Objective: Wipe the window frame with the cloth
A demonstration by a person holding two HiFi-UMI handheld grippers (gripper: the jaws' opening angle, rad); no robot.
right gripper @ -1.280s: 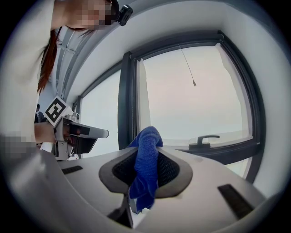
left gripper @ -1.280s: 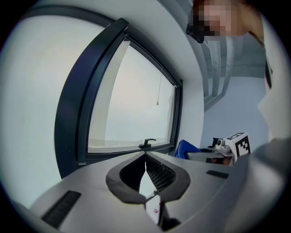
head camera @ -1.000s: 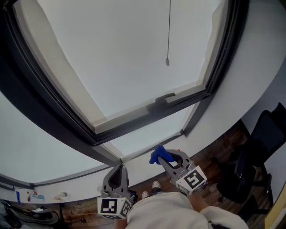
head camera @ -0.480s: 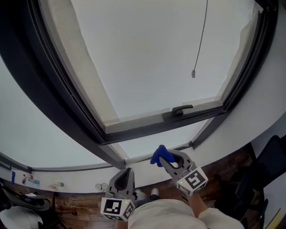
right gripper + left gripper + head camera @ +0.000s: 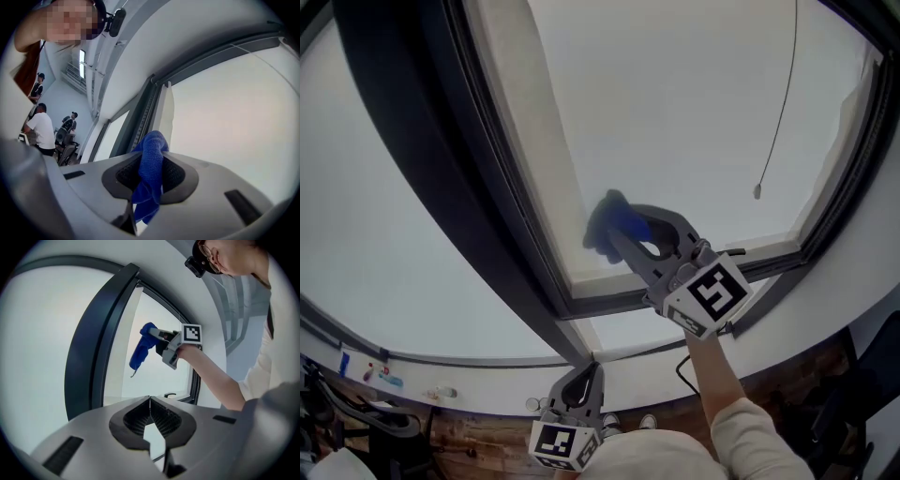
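Head view: the right tool [image 5: 630,234] is raised toward the window with its jaws clenched on a blue cloth [image 5: 605,225]. The cloth bunches out past the jaw tips and hangs loose behind them. It sits right at the pale inner edge of the window frame [image 5: 459,159], at the lower part of the left upright. I can't tell whether it is actually pressing on that edge or just hanging in front of the glass.

The upright is a long dark bar. From the cloth it runs up and to the left, and downward it meets the bottom rail at the corner close by. The frame lies to the left of the tool's tip, so I'd judge a wipe means pressing the cloth leftward onto the bar and then sliding along its length, most of which lies upward.

The left tool [image 5: 581,380] hangs low by the person's waist, well away from the frame, with its jaws closed on nothing. The right one is plainly the nearer.
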